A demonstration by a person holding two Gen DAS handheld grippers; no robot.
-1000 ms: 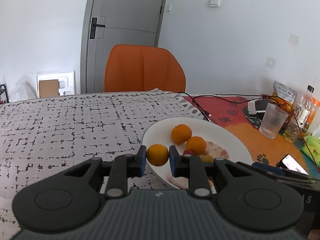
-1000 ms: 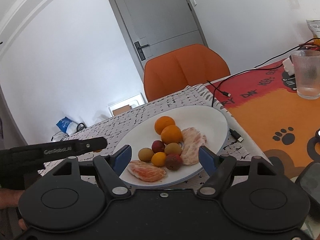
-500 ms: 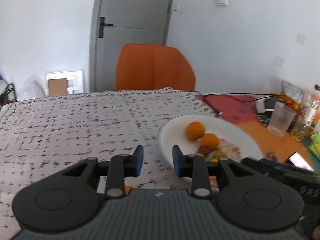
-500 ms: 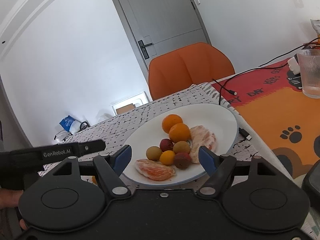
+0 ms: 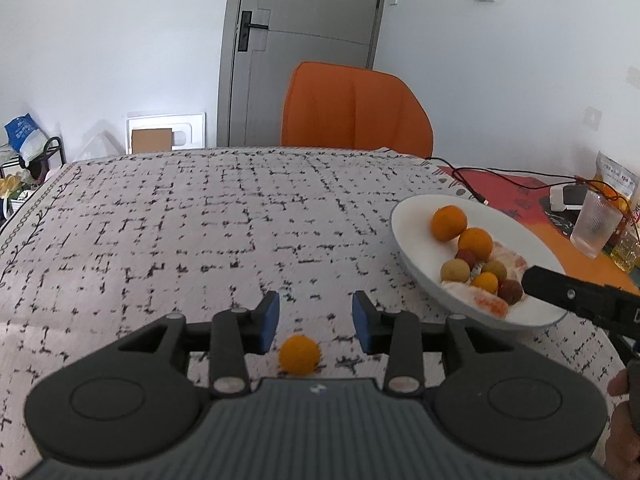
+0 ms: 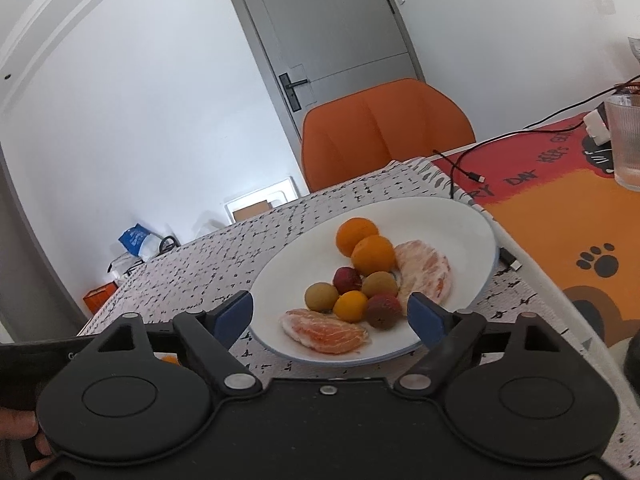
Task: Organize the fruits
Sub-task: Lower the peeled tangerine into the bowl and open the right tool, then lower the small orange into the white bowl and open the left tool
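A small orange (image 5: 300,355) lies on the patterned tablecloth, just below and behind my open left gripper (image 5: 316,316), not held. A white plate (image 6: 472,224) holds two oranges (image 6: 366,246), several small round fruits (image 6: 348,294) and two peeled citrus pieces (image 6: 324,330). The plate also shows in the left wrist view (image 5: 408,220), to the right. My right gripper (image 6: 330,314) is open and empty, hovering over the plate's near edge.
An orange chair (image 5: 356,112) stands behind the table. A drinking glass (image 5: 594,224), a charger with cables (image 5: 566,196) and snack packets sit on the orange mat (image 6: 560,216) to the right. The table's near right edge is close.
My left gripper opened and let go of the small orange, which now lies on the tablecloth. The left gripper moved left, away from the plate. The right gripper shifted slightly.
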